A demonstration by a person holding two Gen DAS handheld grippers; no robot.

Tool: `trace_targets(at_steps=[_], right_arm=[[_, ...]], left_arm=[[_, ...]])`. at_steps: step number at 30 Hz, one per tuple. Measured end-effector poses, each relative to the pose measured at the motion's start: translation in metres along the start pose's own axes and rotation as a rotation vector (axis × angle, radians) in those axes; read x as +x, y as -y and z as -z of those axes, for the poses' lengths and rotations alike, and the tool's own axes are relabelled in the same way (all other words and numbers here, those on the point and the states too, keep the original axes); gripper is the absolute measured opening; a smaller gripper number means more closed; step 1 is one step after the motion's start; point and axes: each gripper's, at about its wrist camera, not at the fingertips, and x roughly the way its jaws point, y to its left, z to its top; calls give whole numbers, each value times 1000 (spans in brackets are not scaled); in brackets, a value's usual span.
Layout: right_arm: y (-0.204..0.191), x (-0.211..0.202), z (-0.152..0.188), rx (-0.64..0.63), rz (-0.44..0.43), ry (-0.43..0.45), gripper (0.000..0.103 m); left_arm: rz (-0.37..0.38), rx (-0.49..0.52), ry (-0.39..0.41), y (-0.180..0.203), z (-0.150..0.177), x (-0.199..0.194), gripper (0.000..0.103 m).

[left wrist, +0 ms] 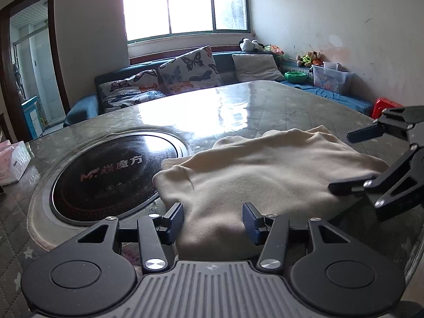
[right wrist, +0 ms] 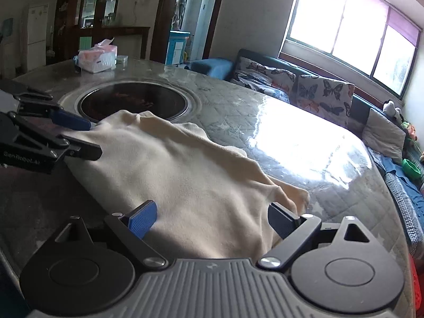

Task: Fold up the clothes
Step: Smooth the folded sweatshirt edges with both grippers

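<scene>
A cream garment point(left wrist: 265, 175) lies folded in a soft heap on the table, also visible in the right wrist view point(right wrist: 185, 175). My left gripper point(left wrist: 213, 222) is open at the garment's near edge, with cloth bulging between its spread fingers. From the side it appears at the left of the right wrist view point(right wrist: 92, 139), open over the cloth's edge. My right gripper point(right wrist: 212, 218) is open too, its blue pad point(right wrist: 141, 218) and dark finger set wide on either side of the cloth. In the left wrist view it reaches in from the right point(left wrist: 344, 161).
A round black induction hob point(left wrist: 111, 169) is set into the grey marble-look table point(left wrist: 238, 111), just left of the garment. A tissue box point(right wrist: 98, 57) stands at the far table edge. A blue sofa with butterfly cushions point(left wrist: 190, 69) runs under the window.
</scene>
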Motion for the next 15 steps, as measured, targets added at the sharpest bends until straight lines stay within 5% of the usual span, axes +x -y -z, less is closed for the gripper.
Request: trace_targets(at_steps=[15], right_arm=[[33, -19, 20, 108, 87, 18, 95]], left_arm=[[-14, -27, -18, -7, 6, 5, 53]])
